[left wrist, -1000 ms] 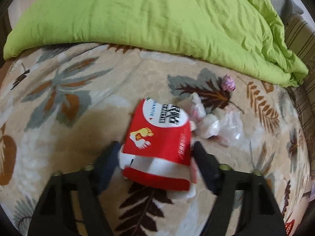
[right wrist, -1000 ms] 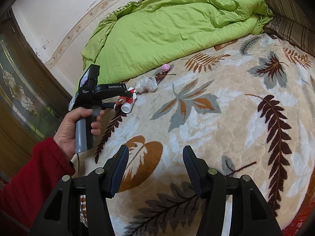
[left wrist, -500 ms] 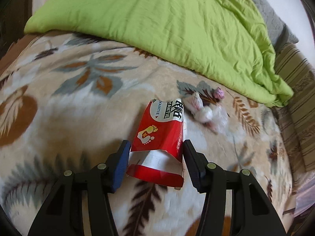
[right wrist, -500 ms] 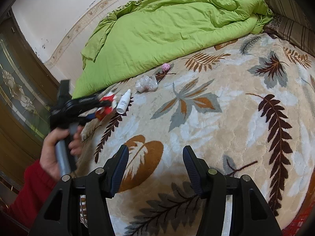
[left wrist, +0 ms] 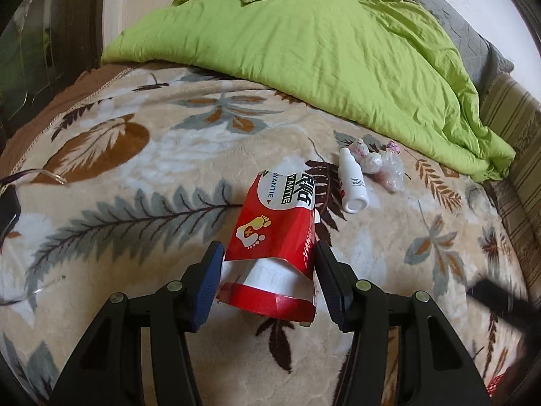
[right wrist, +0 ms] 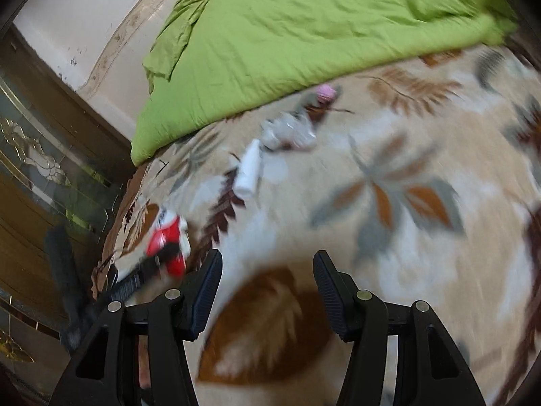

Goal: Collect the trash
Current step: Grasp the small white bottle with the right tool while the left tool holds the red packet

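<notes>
My left gripper [left wrist: 268,279] is shut on a torn red and white box [left wrist: 275,233], held up above the leaf-patterned blanket [left wrist: 135,182]. A white bottle [left wrist: 352,180] lies on the blanket beyond the box, beside crumpled clear plastic wrappers [left wrist: 385,165] and a small pink wad [left wrist: 393,146]. In the blurred right wrist view the red box [right wrist: 167,240] shows at the left with the other gripper on it. There the white bottle [right wrist: 249,173], the wrappers [right wrist: 289,130] and the pink wad [right wrist: 325,92] lie farther off. My right gripper [right wrist: 267,287] is open with nothing between its fingers.
A green quilt [left wrist: 321,47] is heaped across the far half of the bed. A striped pillow [left wrist: 514,142] lies at the right edge. A dark object with a cord [left wrist: 8,203] sits at the left edge. A wooden glazed door [right wrist: 40,176] stands left of the bed.
The left gripper has pulled back and lifted with the red box, uncovering the white bottle. The right gripper has swung toward the trash pile, blurring its view.
</notes>
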Action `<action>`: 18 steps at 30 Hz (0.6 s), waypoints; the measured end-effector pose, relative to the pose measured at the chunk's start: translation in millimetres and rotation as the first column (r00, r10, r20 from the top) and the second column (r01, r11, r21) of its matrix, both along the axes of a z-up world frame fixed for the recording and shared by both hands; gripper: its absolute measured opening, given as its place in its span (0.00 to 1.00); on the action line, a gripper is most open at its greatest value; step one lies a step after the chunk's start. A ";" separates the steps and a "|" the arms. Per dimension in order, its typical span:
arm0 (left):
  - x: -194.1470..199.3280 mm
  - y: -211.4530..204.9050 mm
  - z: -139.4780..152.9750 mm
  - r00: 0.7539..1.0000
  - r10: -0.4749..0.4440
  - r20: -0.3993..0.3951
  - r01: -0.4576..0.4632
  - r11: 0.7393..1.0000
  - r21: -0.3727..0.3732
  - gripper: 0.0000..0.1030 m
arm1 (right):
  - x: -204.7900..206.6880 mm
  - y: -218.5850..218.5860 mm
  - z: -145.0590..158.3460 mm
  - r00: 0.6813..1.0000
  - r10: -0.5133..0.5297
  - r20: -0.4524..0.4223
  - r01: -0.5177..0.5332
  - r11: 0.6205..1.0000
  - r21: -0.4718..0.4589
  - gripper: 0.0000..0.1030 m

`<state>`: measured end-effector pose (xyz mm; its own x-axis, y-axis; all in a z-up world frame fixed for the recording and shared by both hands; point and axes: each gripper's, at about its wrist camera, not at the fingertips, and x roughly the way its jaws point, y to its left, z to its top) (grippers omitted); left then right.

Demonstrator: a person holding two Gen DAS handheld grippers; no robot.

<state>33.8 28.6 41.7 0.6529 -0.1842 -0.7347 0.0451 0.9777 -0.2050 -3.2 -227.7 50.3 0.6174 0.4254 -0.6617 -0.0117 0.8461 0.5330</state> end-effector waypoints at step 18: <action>11.6 13.7 -8.7 1.000 -0.004 -0.002 0.004 1.000 -0.021 0.52 | 150.8 73.0 -42.3 0.990 0.007 -0.137 -0.024 0.992 -0.126 0.32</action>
<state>45.4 42.3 33.0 0.6503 -0.2021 -0.7323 0.0484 0.9730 -0.2255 147.5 -154.8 7.9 0.5117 0.3414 -0.7884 0.0402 0.9071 0.4189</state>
